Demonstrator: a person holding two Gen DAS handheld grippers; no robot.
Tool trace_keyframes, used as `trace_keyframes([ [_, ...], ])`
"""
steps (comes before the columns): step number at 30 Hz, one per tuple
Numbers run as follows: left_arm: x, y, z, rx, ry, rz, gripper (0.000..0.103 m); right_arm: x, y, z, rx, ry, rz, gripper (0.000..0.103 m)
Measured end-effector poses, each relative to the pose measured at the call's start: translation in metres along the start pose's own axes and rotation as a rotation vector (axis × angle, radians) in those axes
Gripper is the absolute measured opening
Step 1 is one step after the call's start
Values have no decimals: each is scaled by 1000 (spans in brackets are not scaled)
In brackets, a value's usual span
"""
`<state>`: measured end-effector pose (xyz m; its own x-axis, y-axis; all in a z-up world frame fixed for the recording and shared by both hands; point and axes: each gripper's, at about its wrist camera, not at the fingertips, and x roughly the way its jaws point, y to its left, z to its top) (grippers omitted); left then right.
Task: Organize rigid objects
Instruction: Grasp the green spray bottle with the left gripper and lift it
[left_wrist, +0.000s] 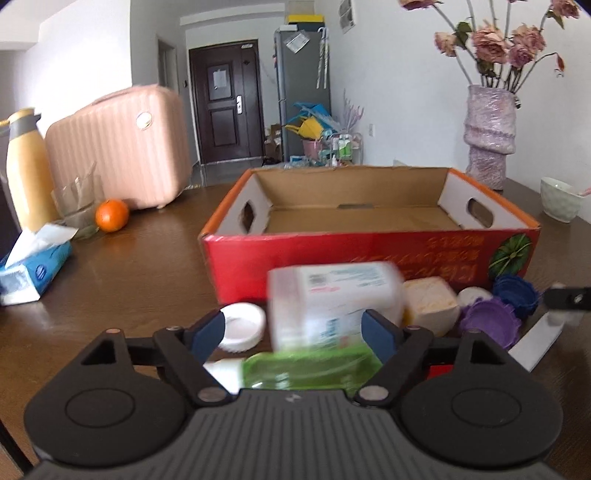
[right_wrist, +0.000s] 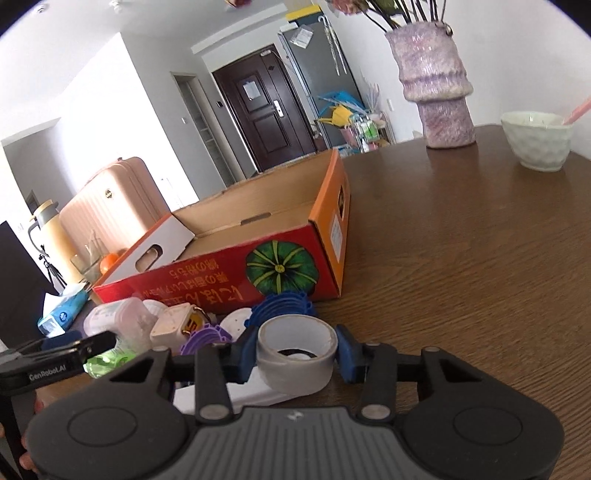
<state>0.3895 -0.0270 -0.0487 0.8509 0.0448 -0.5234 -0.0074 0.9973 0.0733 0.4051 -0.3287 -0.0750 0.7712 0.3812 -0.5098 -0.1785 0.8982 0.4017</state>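
right tool clamped on tape roll, near side of red box. left tool apart around blurred white bottle. risk: bottle tips, knocking neighbouring lids across bench.

I get bright, even daylight with white walls nearly blown out. Fisheye bends both views at dark corners. The white bottle smears with motion blur; the table shows soft glare.

box on table | clutter before box | vase behind-right
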Motion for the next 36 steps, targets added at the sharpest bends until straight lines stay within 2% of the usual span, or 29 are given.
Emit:
trace_keyframes([
  [4,5,20,-4,-5,19,-9,84,-5,2,0,-14,-8,-1,43],
  [7,1,31,-5,-33,66,-72,80,-8,4,-2,-10,-11,1,43],
  [10,-10,30,-11,47,106,-141,79,-14,5,-5,-19,-20,-7,43],
  [13,-20,25,-22,122,109,-209,79,-19,5,-8,-25,-24,-17,43],
  [15,-28,19,-32,191,82,-251,83,-23,7,-11,-26,-32,-17,43],
  [18,-43,18,-50,265,4,-313,100,-32,11,-19,-39,-49,-25,43],
  [19,-44,20,-51,270,12,-350,100,-34,12,-22,-41,-51,-23,43],
  [21,-41,17,-51,294,39,-321,96,-38,14,-29,-46,-51,-17,43],
  [22,-38,15,-51,302,49,-294,90,-38,14,-31,-46,-49,-13,43],
  [26,-41,11,-51,289,30,-240,87,-38,13,-38,-25,-33,0,43],
  [28,-47,8,-51,272,34,-191,87,-41,16,-40,-33,-36,0,43],
  [29,-52,9,-50,251,46,-191,88,-43,17,-40,-39,-41,0,43],
  [32,-67,8,-45,165,129,-206,91,-48,17,-41,-40,-52,-4,43],
  [36,-85,5,-49,74,256,-213,91,-52,17,-42,-36,-57,0,43],
])
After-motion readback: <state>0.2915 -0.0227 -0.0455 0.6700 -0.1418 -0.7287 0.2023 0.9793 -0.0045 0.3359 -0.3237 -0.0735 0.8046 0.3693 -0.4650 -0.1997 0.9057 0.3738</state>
